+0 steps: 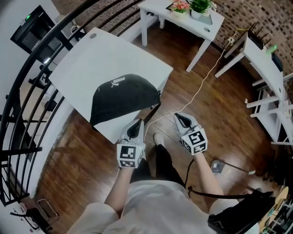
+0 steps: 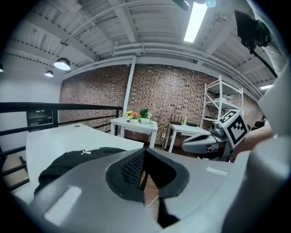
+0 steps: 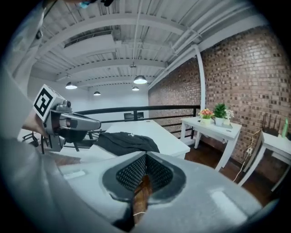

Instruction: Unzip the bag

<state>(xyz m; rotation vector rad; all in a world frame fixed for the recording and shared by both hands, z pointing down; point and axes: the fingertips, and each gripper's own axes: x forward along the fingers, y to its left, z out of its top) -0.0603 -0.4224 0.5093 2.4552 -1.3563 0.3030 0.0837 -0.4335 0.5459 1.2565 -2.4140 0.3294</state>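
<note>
A black bag [image 1: 122,97] with a small white logo lies flat on the white table [image 1: 105,50], near its front corner. It shows low at the left in the left gripper view [image 2: 77,159] and beyond the jaws in the right gripper view [image 3: 126,141]. My left gripper [image 1: 136,124] hovers shut and empty just off the table's near edge, below the bag's right end. My right gripper [image 1: 181,119] is held over the wooden floor to the right of the table, shut with nothing in it. Both stand apart from the bag.
A black railing [image 1: 27,91] curves round the table's left side. A small white table with potted plants [image 1: 183,13] stands behind, another white desk [image 1: 263,59] and shelving at right. A white cable [image 1: 201,87] runs across the floor. The person's legs are below the grippers.
</note>
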